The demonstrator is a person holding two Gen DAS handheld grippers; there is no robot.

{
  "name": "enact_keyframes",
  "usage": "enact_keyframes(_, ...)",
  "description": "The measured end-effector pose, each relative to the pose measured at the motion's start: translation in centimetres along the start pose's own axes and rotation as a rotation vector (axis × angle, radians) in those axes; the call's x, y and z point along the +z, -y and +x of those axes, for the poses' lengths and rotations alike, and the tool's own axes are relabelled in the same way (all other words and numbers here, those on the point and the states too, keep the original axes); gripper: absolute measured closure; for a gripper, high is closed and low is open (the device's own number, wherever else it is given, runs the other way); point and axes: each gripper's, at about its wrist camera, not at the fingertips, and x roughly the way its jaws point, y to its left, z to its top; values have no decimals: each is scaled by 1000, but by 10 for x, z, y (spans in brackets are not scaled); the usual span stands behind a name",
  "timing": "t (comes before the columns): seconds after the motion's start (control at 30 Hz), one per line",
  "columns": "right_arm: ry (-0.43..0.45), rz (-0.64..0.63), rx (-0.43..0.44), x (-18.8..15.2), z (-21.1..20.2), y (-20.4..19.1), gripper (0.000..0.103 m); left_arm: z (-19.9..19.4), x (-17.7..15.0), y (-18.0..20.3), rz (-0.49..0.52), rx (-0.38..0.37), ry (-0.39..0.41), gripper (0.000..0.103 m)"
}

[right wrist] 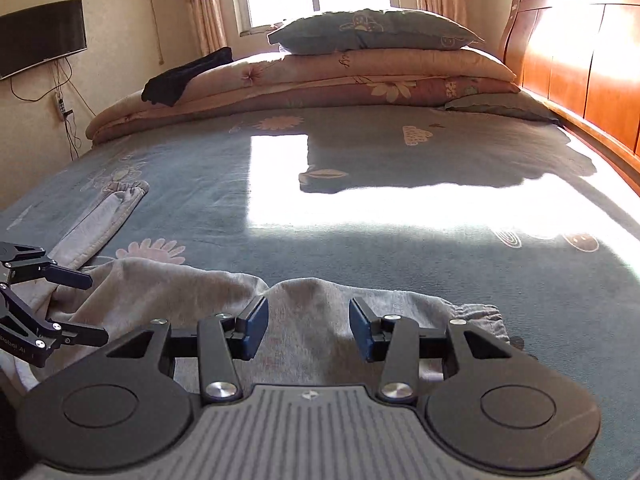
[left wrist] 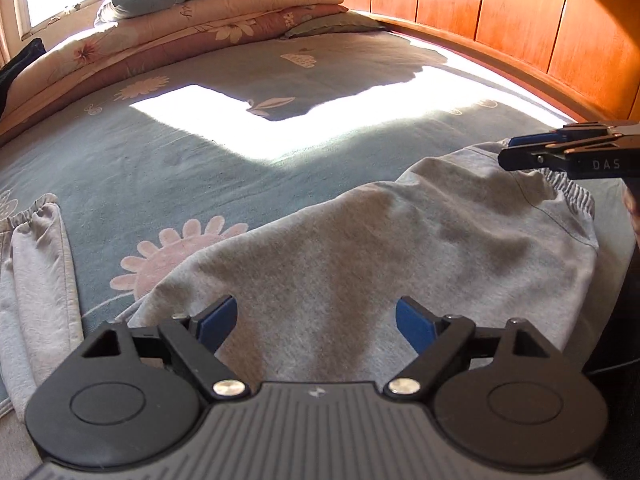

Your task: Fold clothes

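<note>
Grey sweatpants (left wrist: 400,240) lie bunched on the blue flowered bedsheet (left wrist: 180,168), near the bed's front edge. One leg with an elastic cuff (left wrist: 36,256) stretches off to the left. My left gripper (left wrist: 316,320) hovers open just above the grey cloth, nothing between its blue pads. In the right wrist view, my right gripper (right wrist: 309,326) is also open over the sweatpants (right wrist: 168,288), close to a gathered elastic hem (right wrist: 476,316). The right gripper (left wrist: 516,152) shows side-on at the pants' far right end; the left gripper (right wrist: 90,308) shows at the left end.
Folded quilts (right wrist: 320,76) topped by a pillow (right wrist: 372,30) are stacked at the far side of the bed. A wooden headboard (right wrist: 580,72) runs along the right. A dark garment (right wrist: 184,76) lies on the quilts; a wall TV (right wrist: 40,36) hangs on the left. Bright sunlight (right wrist: 360,200) crosses the sheet.
</note>
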Motion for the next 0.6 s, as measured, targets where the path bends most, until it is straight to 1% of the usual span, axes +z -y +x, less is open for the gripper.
enact_keyframes(0.07,-22,-10,11,6,22,-2,53,17,4,-6,-49,-26,3,16)
enact_keyframes(0.13,-55,-17,18,8,45,-1,53,32,5,-20,-117,-14,-15,16)
enact_keyframes(0.17,-76,-27,-10,6,56,1,53,40,3,-29,-147,25,-37,16)
enact_keyframes(0.2,-97,-38,-38,4,66,4,53,47,1,-37,-163,84,-57,16)
enact_keyframes(0.23,-111,-44,-59,2,73,6,54,49,-3,-47,-182,116,-57,15)
enact_keyframes(0.27,-108,-35,-57,1,68,8,54,46,-8,-57,-200,107,-36,15)
enact_keyframes(0.3,-104,-26,-56,-1,64,10,54,42,-11,-63,-201,110,-32,15)
enact_keyframes(0.33,-100,-17,-55,-2,60,11,56,41,-13,-66,-183,152,-43,15)
enact_keyframes(0.37,-97,-9,-53,-4,55,13,64,39,-15,-68,-161,203,-51,15)
enact_keyframes(0.4,-93,0,-52,-5,51,15,66,37,-16,-72,-163,226,-54,15)
enact_keyframes(0.43,-89,9,-50,-6,46,17,66,34,-16,-77,-186,231,-59,16)
enact_keyframes(0.47,-86,18,-49,-8,42,19,59,30,-16,-81,-206,223,-60,17)
enact_keyframes(0.53,-78,35,-46,-10,33,22,48,21,-12,-80,-218,180,-33,16)
enact_keyframes(0.6,-71,53,-43,-13,24,26,46,13,-8,-71,-208,129,3,16)
